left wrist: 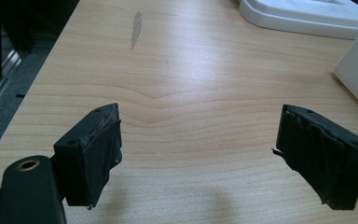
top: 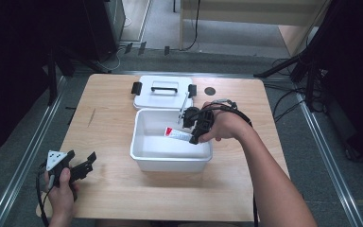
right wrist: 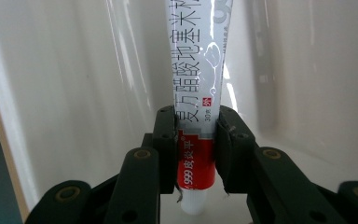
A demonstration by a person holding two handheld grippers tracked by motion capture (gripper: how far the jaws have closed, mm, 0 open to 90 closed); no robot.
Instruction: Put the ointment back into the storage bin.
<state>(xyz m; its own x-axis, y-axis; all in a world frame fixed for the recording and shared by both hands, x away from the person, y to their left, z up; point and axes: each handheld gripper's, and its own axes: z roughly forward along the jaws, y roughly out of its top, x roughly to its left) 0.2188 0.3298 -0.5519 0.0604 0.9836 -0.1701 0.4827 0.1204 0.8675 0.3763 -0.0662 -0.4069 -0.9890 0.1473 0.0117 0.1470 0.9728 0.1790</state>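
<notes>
A white tube with a red band (top: 176,134) hangs inside the white box (top: 142,158), with my right gripper (top: 192,135) shut on it. In the right gripper view the tube (right wrist: 199,70) runs away from me between the two black pads (right wrist: 164,140), its red end and white cap nearest the camera, the box's white wall behind it. My left gripper (top: 90,159) rests low at the table's front left corner, held in a hand. In the left gripper view its jaws (left wrist: 196,154) stand wide open over bare wood with nothing between them.
The box's white lid (top: 163,94) with a handle and black latches lies flat just behind the box. A small dark round mark (top: 210,91) sits on the table to the lid's right. The wooden table (top: 108,123) ends close to the left gripper.
</notes>
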